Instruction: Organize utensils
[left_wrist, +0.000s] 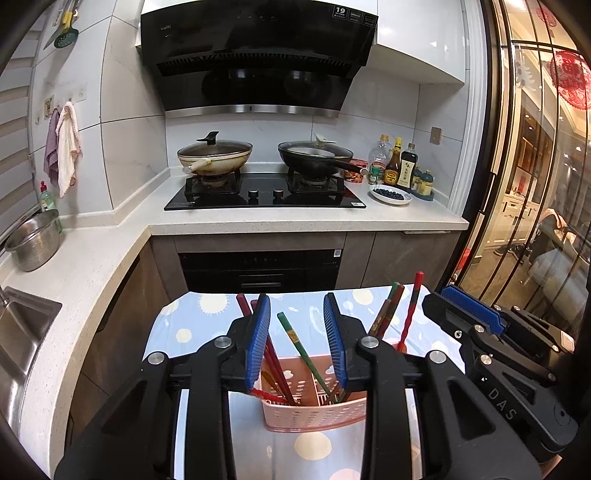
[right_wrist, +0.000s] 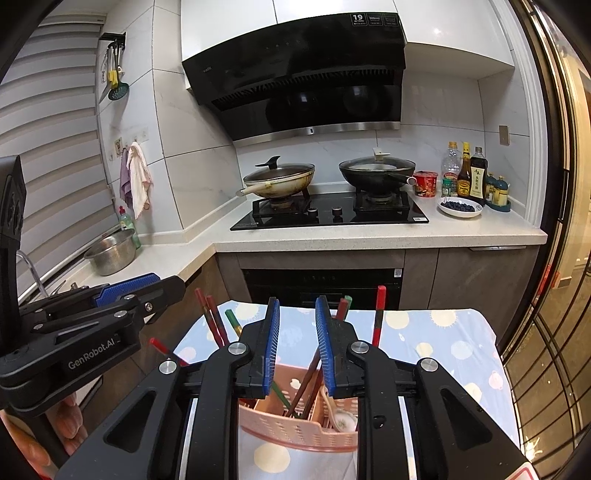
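We hold our left gripper (left_wrist: 301, 339) level and pointing forward, its blue-padded fingers (left_wrist: 258, 339) spread apart with nothing between them. Our right gripper (right_wrist: 297, 347) sits just beside it at the same height, jaws likewise parted and gripping nothing, fingers (right_wrist: 271, 347) angled slightly outward.

One pink slotted utensil basket (left_wrist: 314, 413) sits at 6 o'clock, with at least eight chopsticks (left_wrist: 299, 347) standing in it; overlap makes the exact number uncertain. One ceramic spoon (right_wrist: 341, 419) lies in its right compartment. Two lidded woks (left_wrist: 214, 157) rest on one two-burner hob (left_wrist: 264, 197) at 12 o'clock. Toward 2 o'clock stand three tall bottles (left_wrist: 393, 162), one red cup (right_wrist: 425, 182), and one plate of blueberries (left_wrist: 390, 194). One steel colander (left_wrist: 33, 240) sits at 9 o'clock.
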